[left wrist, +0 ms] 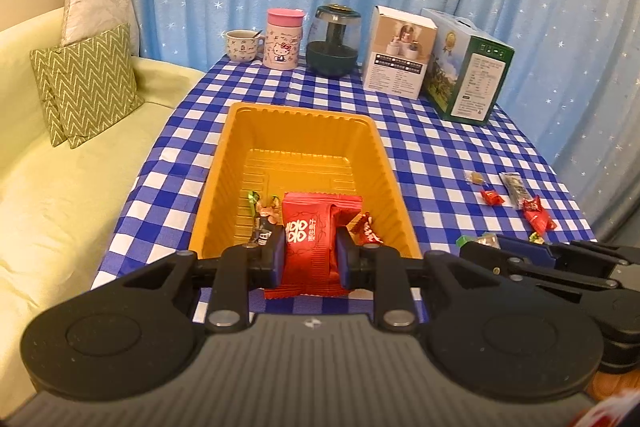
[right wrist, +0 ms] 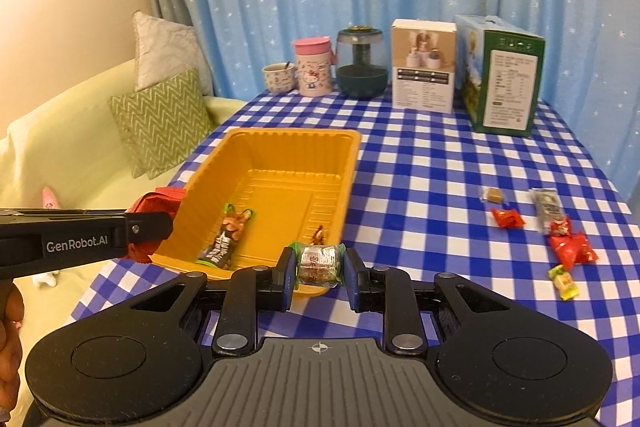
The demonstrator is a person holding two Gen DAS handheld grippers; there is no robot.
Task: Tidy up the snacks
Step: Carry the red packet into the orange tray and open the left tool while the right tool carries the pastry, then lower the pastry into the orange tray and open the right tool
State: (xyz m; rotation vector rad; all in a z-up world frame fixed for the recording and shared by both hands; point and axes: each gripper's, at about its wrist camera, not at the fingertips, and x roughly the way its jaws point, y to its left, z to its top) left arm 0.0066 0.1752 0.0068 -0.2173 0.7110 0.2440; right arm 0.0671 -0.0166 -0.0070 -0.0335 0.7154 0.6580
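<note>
The left gripper point(left wrist: 310, 255) is closed on a red snack packet point(left wrist: 310, 247) and holds it at the near rim of the yellow plastic tray point(left wrist: 224, 163). The packet is wide and soft, and its lower end hangs below the pads, on the near side of the rim. If the jaws let go here, I think the packet can catch on the rim and fall on the checkered tablecloth point(left wrist: 420, 147) instead of in the tray.

The right gripper point(right wrist: 318, 263) is closed on a small candy with a silver and green wrapper point(right wrist: 319, 262), just above the near right corner of the same tray. The candy is short, so only a small part is between the pads, and it could slip out or drop outside the corner.

Both grippers are near each other at the same side of the tray, so they can bump if both go forward together.

Inside the tray are already a dark nut bar point(right wrist: 225, 241) and a small red candy point(left wrist: 368, 229). On the tablecloth to the right remain several loose snacks: a red pouch point(right wrist: 574, 247), a small red candy point(right wrist: 507, 218), a brown toffee point(right wrist: 494, 193), a grey stick packet point(right wrist: 547, 207) and a green and yellow candy point(right wrist: 565, 281). The tray is light, and a push from a gripper may slide it.
</note>
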